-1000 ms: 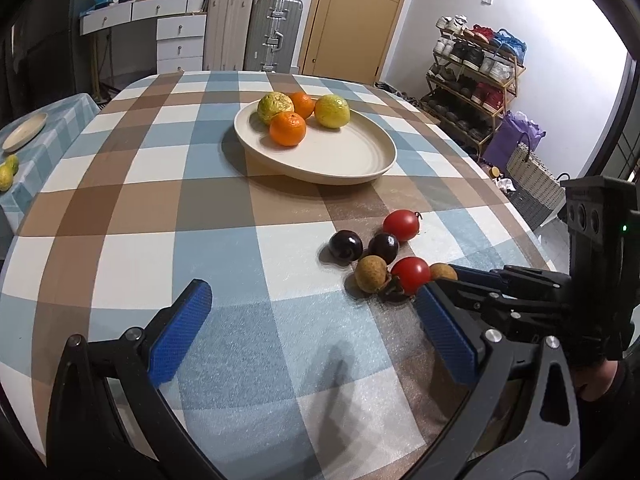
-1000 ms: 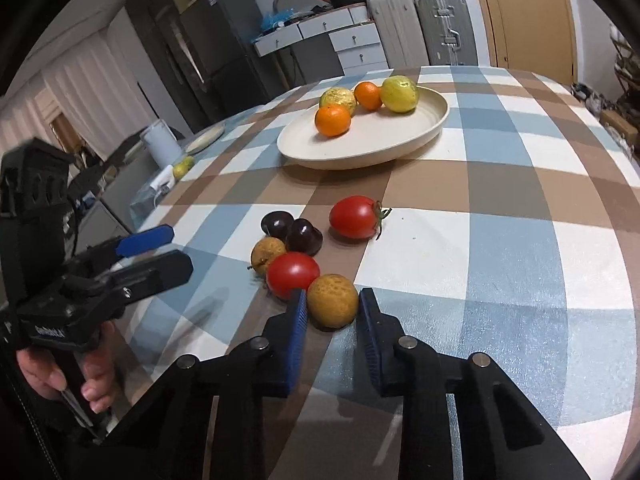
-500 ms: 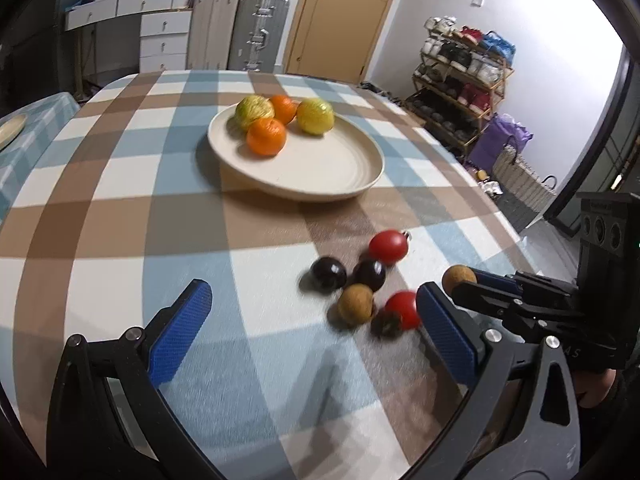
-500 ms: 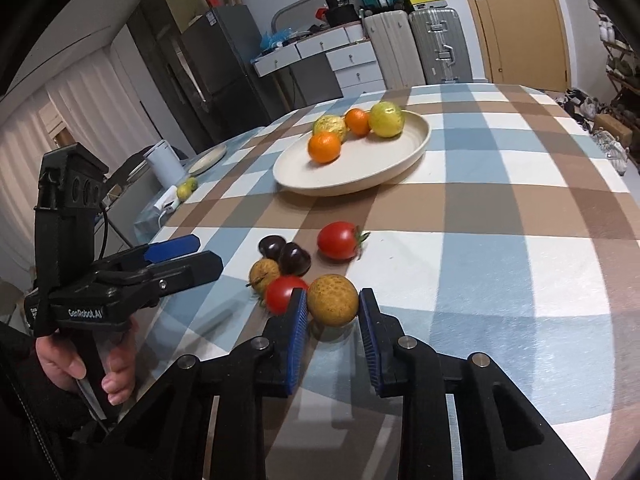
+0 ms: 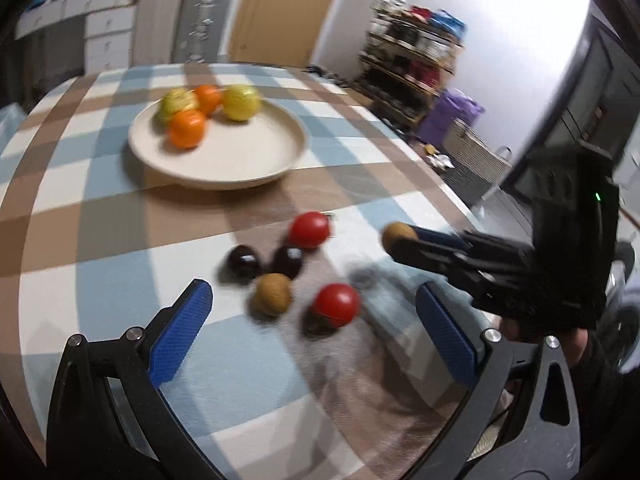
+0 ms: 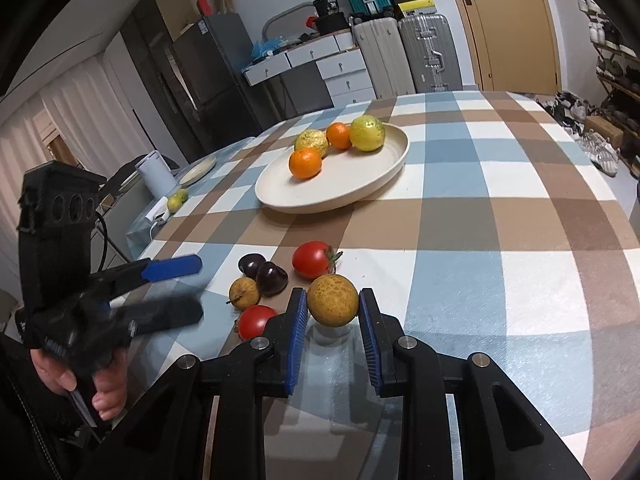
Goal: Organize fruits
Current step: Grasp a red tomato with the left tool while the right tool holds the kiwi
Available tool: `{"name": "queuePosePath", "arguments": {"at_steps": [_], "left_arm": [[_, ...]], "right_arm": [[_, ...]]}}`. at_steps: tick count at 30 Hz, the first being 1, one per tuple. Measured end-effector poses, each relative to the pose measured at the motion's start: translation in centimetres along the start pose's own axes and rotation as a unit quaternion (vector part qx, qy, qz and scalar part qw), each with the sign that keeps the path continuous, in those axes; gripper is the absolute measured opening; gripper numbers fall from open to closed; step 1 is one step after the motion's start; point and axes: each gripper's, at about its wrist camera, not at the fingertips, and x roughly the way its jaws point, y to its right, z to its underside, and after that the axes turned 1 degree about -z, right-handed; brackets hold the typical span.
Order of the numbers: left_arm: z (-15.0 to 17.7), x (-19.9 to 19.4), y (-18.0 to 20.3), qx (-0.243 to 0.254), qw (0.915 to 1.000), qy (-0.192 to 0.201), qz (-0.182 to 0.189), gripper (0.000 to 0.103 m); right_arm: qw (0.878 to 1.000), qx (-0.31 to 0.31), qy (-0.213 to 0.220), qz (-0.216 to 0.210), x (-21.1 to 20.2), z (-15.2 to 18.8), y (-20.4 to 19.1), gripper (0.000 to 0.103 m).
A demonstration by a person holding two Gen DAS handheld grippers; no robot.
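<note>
From your left wrist view, your left hand-held gripper (image 5: 312, 328) is spread wide above the bench (image 5: 100, 240), with a red tomato (image 5: 335, 305) and a tan fruit (image 5: 272, 293) between its fingers. At 3 o'clock, your right hand-held gripper (image 5: 394, 240) pinches a tan round fruit (image 5: 396, 233) above the cloth. The plate (image 5: 240, 168) of citrus sits at 11 o'clock.

From your right wrist view, the blue pads press that tan round fruit (image 6: 333, 299) on both sides. A second tomato (image 6: 312, 259) lies at 12 o'clock, two dark fruits (image 6: 264, 272) at 10 o'clock.
</note>
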Motion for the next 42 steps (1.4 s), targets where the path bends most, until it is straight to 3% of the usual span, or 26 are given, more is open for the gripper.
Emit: {"name": "queuePosePath", "arguments": {"at_steps": [6, 12, 18, 28, 31, 36, 42], "left_arm": [[-0.4, -0.1, 3.6, 0.085, 0.996, 0.026, 0.004, 0.097], [-0.3, 1.3, 5.7, 0.15, 0.988, -0.018, 0.033, 0.076], [-0.3, 2.7, 5.3, 0.148, 0.9862, -0.057, 0.046, 0.062], [-0.2, 3.8, 4.5, 0.149, 0.9862, -0.07, 0.017, 0.062], [0.0, 4.1, 4.5, 0.152, 0.9855, -0.074, 0.016, 0.057], [-0.5, 4.2, 4.0, 0.146, 0.9866, -0.071, 0.01, 0.035], [-0.5, 4.2, 3.5, 0.15, 0.9861, -0.073, 0.001, 0.031]], "right_arm": [[1.0, -0.008, 0.016, 0.004, -0.9, 0.1, -0.1, 0.027], [1.0, -0.001, 0.026, 0.011, -1.5, 0.4, 0.6, 0.027], [0.999, 0.015, 0.036, 0.013, -2.1, 0.6, 1.4, 0.027], [0.999, 0.018, 0.041, 0.002, -2.2, 0.8, 1.7, 0.027], [0.999, 0.018, 0.041, 0.002, -2.1, 0.7, 1.7, 0.027], [0.999, 0.02, 0.039, 0.002, -2.0, 0.7, 1.8, 0.027], [0.999, 0.015, 0.036, 0.003, -1.8, 0.7, 1.6, 0.027]]}}
